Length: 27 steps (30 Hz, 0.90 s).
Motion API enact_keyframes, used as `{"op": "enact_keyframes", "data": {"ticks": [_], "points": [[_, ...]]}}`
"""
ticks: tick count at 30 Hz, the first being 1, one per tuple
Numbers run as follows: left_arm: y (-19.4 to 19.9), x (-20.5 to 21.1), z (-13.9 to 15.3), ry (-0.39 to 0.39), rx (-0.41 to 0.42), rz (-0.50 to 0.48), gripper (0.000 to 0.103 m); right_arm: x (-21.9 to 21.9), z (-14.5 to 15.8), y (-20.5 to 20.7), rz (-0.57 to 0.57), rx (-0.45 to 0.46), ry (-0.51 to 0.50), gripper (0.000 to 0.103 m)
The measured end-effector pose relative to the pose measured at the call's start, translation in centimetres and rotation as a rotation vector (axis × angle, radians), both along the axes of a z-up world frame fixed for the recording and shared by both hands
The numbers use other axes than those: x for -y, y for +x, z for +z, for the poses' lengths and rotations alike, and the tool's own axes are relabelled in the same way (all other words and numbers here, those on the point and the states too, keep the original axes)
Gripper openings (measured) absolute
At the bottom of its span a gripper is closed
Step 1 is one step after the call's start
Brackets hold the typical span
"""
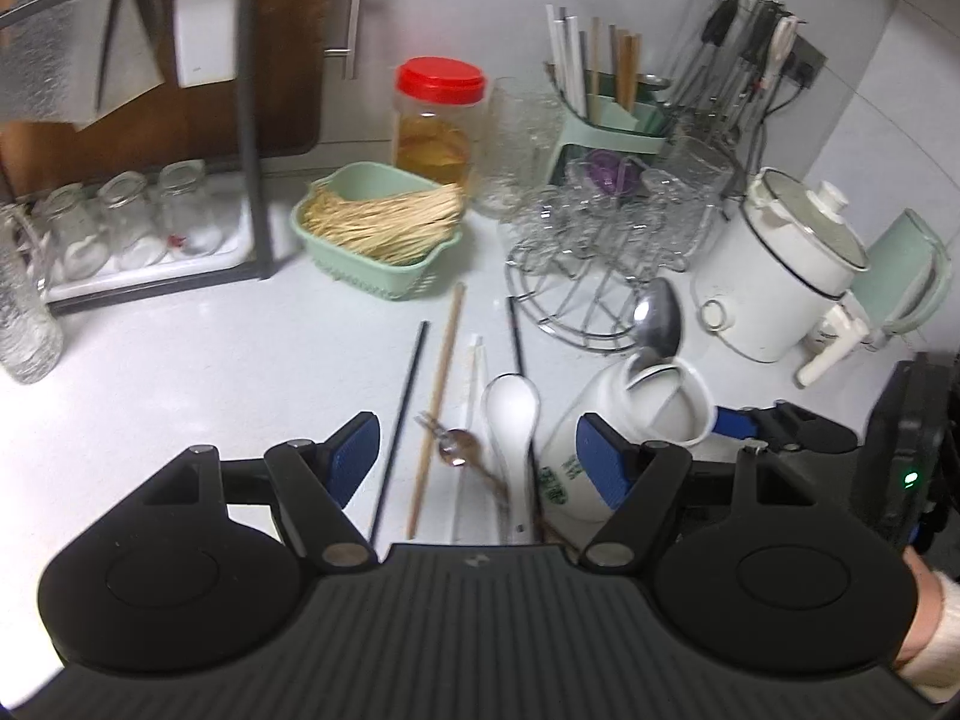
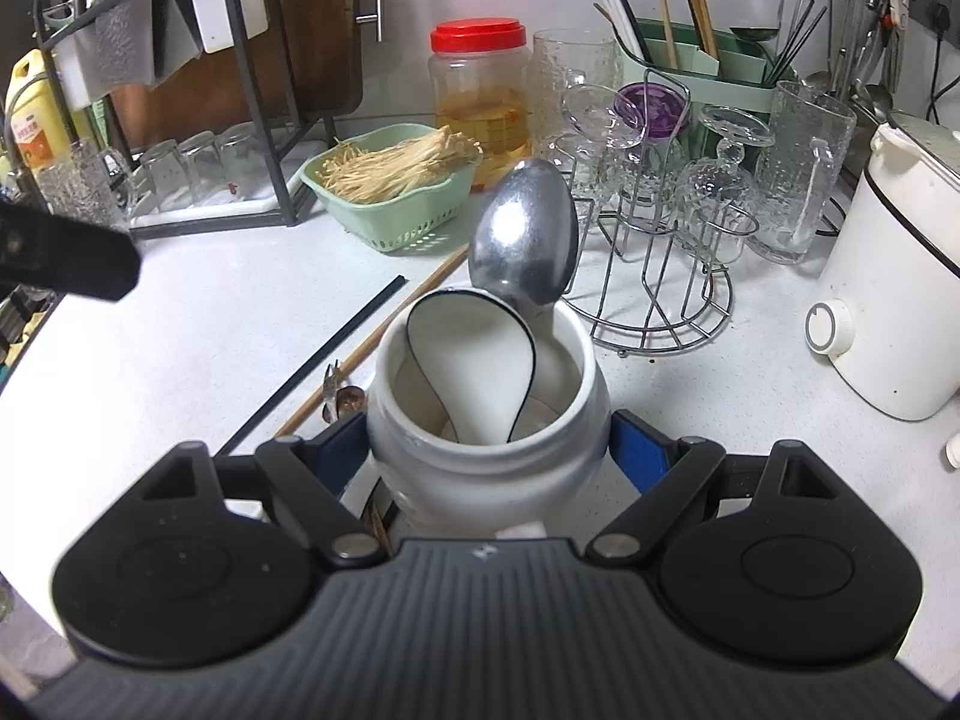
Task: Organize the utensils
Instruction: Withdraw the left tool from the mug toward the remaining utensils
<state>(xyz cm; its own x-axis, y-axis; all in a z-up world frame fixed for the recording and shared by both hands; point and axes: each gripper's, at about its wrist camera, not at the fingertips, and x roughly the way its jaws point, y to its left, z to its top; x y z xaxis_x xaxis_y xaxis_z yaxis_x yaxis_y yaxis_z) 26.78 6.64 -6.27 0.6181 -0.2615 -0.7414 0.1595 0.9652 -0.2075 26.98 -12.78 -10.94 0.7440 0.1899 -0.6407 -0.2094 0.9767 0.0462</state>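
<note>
In the right wrist view my right gripper is shut on a white ceramic jar. The jar holds a black-rimmed white spoon and a metal spoon. In the left wrist view my left gripper is open with nothing between its fingers, hovering low over loose utensils on the counter. These are a black chopstick, a wooden chopstick, a white chopstick, a white ceramic spoon and a small metal utensil. The jar leans just right of them.
Behind the utensils sit a green basket of thin sticks, a red-lidded jar, a wire rack of glasses and a green utensil holder. A white cooker stands right. A black dish rack stands left.
</note>
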Motion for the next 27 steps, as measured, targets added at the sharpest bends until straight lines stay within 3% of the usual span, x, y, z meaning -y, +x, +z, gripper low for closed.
{"op": "enact_keyframes", "data": {"ticks": [4,17,21,27], "points": [[-0.7,-1.3,-0.8,-0.042,0.001,0.012,0.077,0.0,-0.1,-0.2,-0.014,0.009,0.002,0.089],[-0.2,-1.9,-3.8,-0.008,-0.041,0.044,0.077,0.4,-0.3,-1.0,-0.051,0.023,0.009,0.089],[0.6,-1.6,-4.3,0.027,-0.075,0.061,0.094,0.5,-0.3,-1.1,-0.047,0.026,0.009,0.089],[1.3,-1.4,-5.5,0.022,-0.115,0.048,0.094,0.6,-0.3,-1.1,-0.034,0.030,0.004,0.089]]}}
